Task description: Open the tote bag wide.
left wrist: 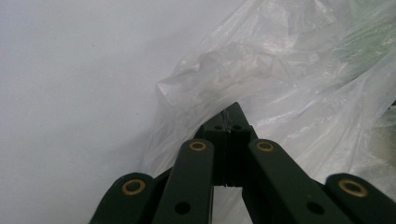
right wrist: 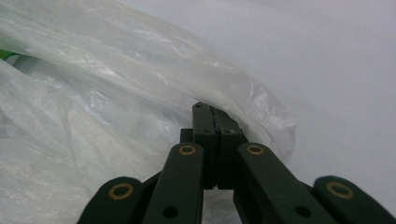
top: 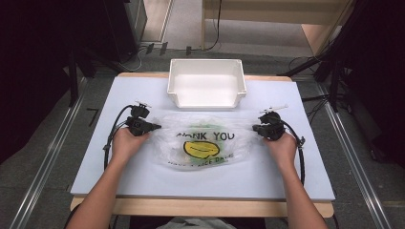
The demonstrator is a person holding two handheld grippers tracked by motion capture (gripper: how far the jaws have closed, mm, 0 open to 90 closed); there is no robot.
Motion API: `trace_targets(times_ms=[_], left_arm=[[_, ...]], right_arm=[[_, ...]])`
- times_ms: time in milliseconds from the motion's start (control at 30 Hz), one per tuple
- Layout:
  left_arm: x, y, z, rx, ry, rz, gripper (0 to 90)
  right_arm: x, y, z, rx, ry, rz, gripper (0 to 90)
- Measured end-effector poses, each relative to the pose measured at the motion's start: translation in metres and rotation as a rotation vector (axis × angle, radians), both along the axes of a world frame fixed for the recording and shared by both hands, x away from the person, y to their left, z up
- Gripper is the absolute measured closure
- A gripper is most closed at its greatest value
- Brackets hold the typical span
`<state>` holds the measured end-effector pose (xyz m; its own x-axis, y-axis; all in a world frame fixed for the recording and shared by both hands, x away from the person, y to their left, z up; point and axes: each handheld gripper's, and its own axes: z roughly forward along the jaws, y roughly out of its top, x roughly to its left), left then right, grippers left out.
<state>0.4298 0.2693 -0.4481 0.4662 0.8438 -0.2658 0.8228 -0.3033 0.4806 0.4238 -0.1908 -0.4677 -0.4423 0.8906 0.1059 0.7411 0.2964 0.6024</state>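
The left claw (top: 155,127) has its 2 jaws pressed together, and in the left gripper view (left wrist: 231,114) the tips sit against the crumpled edge of a clear plastic bag (left wrist: 280,79); whether a fold of film is pinched between them I cannot tell. The right claw (top: 255,128) is likewise closed, and in the right gripper view (right wrist: 210,112) its tips meet the bag's (right wrist: 116,93) rumpled edge, with film lying over and around them.

In the high view each claw points inward at one end of the bag (top: 205,140), which lies flat in the middle of the counter (top: 143,176) between the 2 hands. The left hand (top: 125,143) and the right hand (top: 282,145) rest on the counter, cables looping away behind them.

The bag carries black lettering that reads "ANK YOU", the first letters lost in a fold, above a yellow smiley face with green print behind it. A lower line looks like "NICE DAY", though it is too creased to read fully.

Behind the bag, at the far edge, stands a white plastic bin (top: 206,64).
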Motion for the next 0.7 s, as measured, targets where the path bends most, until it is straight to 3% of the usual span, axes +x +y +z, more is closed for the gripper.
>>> trace_targets(times_ms=[167, 433, 567, 600, 700], left_arm=[[0.0000, 0.0058, 0.0007, 0.002, 0.004, 0.016, 90.0], [0.0003, 0.0068, 0.0005, 0.004, 0.004, 0.017, 90.0], [-0.0002, 0.0049, 0.0010, 0.023, -0.008, 0.014, 90.0], [-0.0004, 0.0044, 0.0010, 0.032, -0.016, 0.007, 90.0], [0.0009, 0.0061, 0.0008, 0.005, -0.001, 0.022, 90.0]], right_arm=[[-0.0016, -0.0027, 0.0010, -0.036, -0.007, -0.013, 90.0], [-0.0030, -0.0098, 0.0002, -0.014, 0.001, -0.037, 90.0], [-0.0035, -0.0103, 0.0008, -0.036, -0.003, -0.050, 90.0], [-0.0030, -0.0097, 0.0009, -0.043, -0.004, -0.046, 90.0], [-0.0012, -0.0078, 0.0013, -0.039, -0.003, -0.015, 90.0]])
